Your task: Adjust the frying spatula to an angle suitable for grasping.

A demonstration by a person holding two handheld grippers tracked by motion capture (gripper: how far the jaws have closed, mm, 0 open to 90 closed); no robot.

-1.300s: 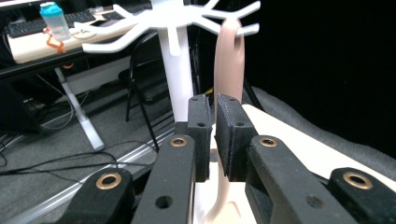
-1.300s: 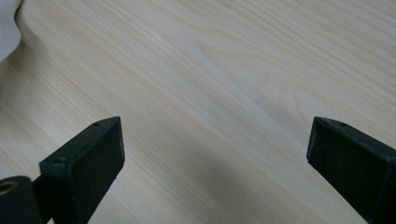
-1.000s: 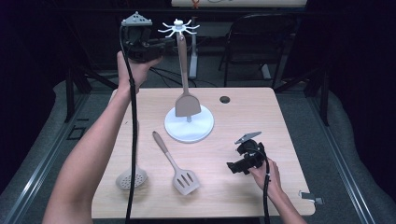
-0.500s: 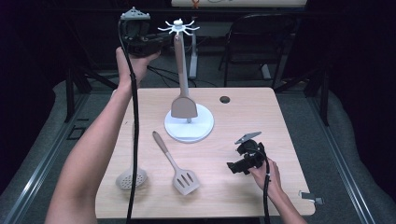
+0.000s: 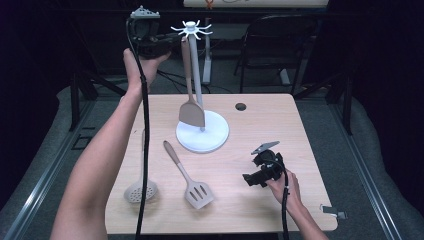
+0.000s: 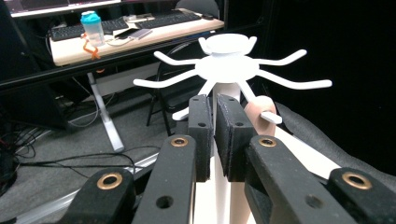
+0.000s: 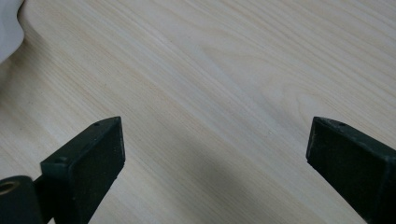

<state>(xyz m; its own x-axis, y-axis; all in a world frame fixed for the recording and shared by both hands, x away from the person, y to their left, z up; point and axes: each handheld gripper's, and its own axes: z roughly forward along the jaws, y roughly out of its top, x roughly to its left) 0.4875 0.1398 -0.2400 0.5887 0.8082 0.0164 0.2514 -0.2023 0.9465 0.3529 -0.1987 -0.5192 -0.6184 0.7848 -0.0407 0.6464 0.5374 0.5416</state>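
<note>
Hanging from a hook of the white utensil stand [image 5: 194,75], the solid tan spatula [image 5: 191,107] has its blade low against the stand's base. I have my left tool [image 5: 165,41] raised beside the stand's spidery top, jaws pinched nearly together with nothing between them. My right tool [image 5: 250,178] rests on the worktop [image 5: 280,125] in front of the stand's base, jaws wide and empty. A slotted turner [image 5: 192,182] and a skimmer [image 5: 140,187] lie nearer me than the stand.

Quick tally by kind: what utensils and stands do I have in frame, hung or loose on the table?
Solid turner, hanging on the rack: 1
Slotted turner, lying on the table: 1
Skimmer, lying on the table: 1
White utensil rack with hook arms: 1
Total: 4
</note>
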